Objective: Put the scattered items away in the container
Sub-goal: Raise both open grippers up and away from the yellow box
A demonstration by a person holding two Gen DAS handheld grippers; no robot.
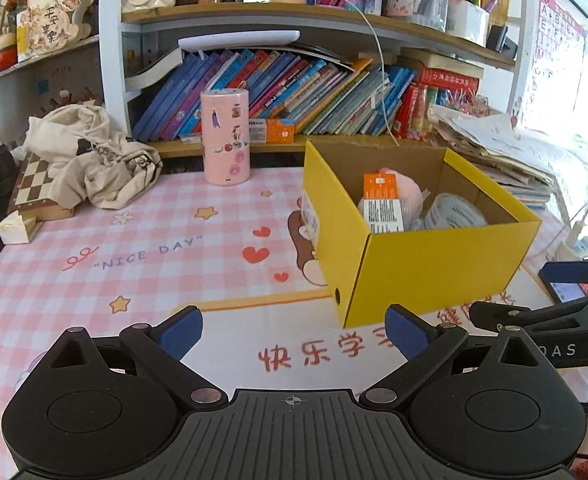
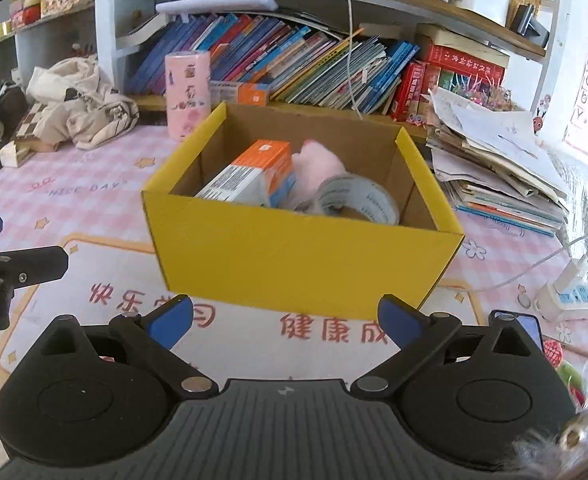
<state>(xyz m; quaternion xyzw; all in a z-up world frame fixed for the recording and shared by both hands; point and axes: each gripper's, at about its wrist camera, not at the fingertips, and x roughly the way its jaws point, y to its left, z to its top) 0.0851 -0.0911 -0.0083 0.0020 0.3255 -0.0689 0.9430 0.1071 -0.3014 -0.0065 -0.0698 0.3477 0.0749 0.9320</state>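
The left gripper point(image 1: 294, 332) hung with its blue pads spread wide over the pink checked tablecloth point(image 1: 94, 280), nothing between them. Just ahead to the right stood the yellow box point(image 1: 433, 268), holding an orange carton point(image 1: 381, 200), a pink soft toy point(image 1: 407, 192) and a tape roll point(image 1: 455, 212). A pink cylinder point(image 1: 226, 136) stood farther back.

Left tongs point(image 1: 294, 334) agape; right tongs point(image 2: 286, 324) agape, both empty.

The yellow box point(image 2: 301, 260) wall hides the lower tape roll point(image 2: 357, 200) and orange carton point(image 2: 254, 178).
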